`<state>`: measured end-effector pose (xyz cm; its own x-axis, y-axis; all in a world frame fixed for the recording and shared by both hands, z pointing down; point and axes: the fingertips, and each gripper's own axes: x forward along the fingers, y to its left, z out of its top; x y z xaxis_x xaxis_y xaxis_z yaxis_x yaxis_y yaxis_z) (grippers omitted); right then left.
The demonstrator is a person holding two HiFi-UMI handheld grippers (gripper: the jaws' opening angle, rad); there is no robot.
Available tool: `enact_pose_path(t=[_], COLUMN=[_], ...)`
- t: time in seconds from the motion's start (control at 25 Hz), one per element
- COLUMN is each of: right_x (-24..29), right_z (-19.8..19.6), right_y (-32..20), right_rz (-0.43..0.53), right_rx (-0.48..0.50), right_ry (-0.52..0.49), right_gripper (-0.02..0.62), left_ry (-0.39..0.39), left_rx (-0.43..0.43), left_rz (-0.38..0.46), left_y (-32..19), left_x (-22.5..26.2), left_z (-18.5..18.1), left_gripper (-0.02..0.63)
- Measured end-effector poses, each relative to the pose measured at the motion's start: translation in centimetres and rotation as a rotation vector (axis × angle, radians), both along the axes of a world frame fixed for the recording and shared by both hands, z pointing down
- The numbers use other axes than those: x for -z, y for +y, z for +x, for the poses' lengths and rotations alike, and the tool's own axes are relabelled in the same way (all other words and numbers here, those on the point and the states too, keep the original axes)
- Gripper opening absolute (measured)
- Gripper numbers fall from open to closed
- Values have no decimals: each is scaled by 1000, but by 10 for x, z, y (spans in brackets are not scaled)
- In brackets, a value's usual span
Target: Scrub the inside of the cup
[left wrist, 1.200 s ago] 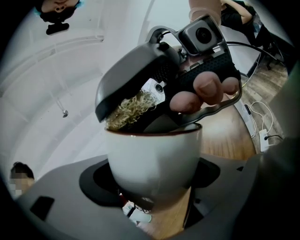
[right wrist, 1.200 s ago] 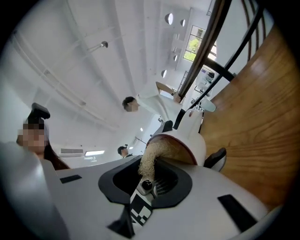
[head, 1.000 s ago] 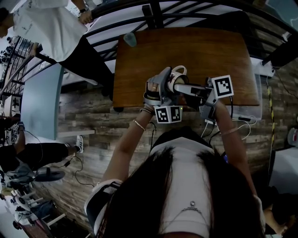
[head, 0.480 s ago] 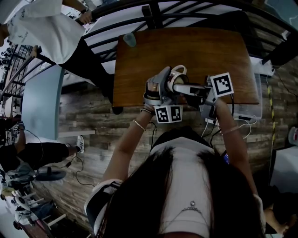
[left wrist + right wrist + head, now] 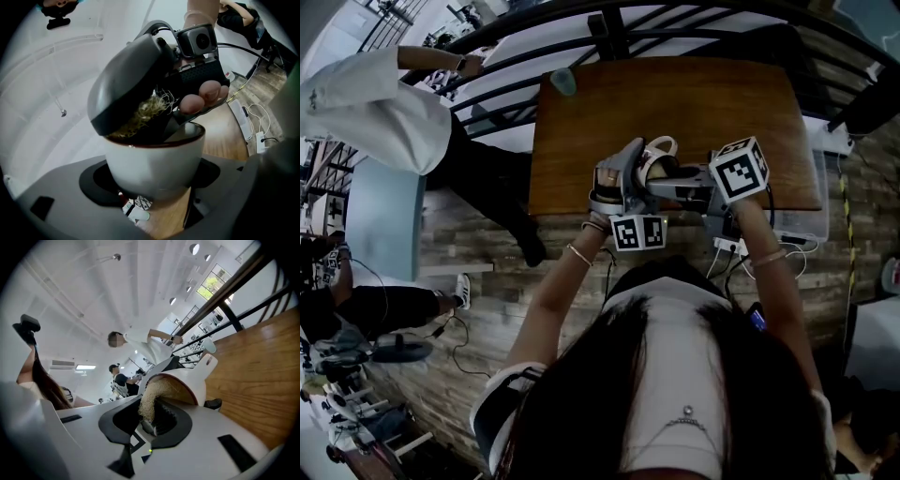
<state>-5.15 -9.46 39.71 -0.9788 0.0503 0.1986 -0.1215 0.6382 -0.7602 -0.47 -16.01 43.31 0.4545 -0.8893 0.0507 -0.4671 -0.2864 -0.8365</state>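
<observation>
The white cup [image 5: 662,150] with a dark rim is held above the near edge of the wooden table [image 5: 703,98]. My left gripper [image 5: 622,180] is shut on the cup [image 5: 154,164], one jaw on each side of its wall. From the right, my right gripper [image 5: 667,184] reaches into the cup's mouth. It is shut on a tan fibrous scrubber [image 5: 151,399], which sits inside the cup [image 5: 197,380] against the inner wall. The left gripper view shows the same scrubber [image 5: 143,115] under the right gripper [image 5: 140,89] at the rim. The cup's bottom is hidden.
A small teal cup [image 5: 563,82] stands at the table's far left corner. A black railing [image 5: 609,33] runs behind the table. A person in a white shirt [image 5: 375,117] stands at the left. A power strip with cables [image 5: 787,239] lies at the right.
My right gripper has rolled in place, so its marker cube shows another face. The cup and my left gripper have stayed put. The person at the left has shifted.
</observation>
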Motion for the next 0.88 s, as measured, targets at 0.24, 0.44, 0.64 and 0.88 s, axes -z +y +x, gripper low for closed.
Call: enact_pose_path(t=[0.24, 0.44, 0.64, 0.88], right_x=[-6, -8, -11, -20], right_z=[-3, -3, -2, 1], right_y=[8, 13, 17, 25], right_rz=[85, 163, 253, 364], right_rx=[51, 105, 165, 262], right_ry=[94, 172, 263, 395], right_gripper=[72, 72, 72, 72], left_ry=[-10, -20, -36, -59], left_rx=[-6, -9, -13, -24], left_rz=[-2, -7, -11, -23], left_y=[4, 6, 7, 11], left_x=[0, 2, 2, 0], left_z=[-2, -2, -1, 2], left_gripper=[408, 408, 408, 408])
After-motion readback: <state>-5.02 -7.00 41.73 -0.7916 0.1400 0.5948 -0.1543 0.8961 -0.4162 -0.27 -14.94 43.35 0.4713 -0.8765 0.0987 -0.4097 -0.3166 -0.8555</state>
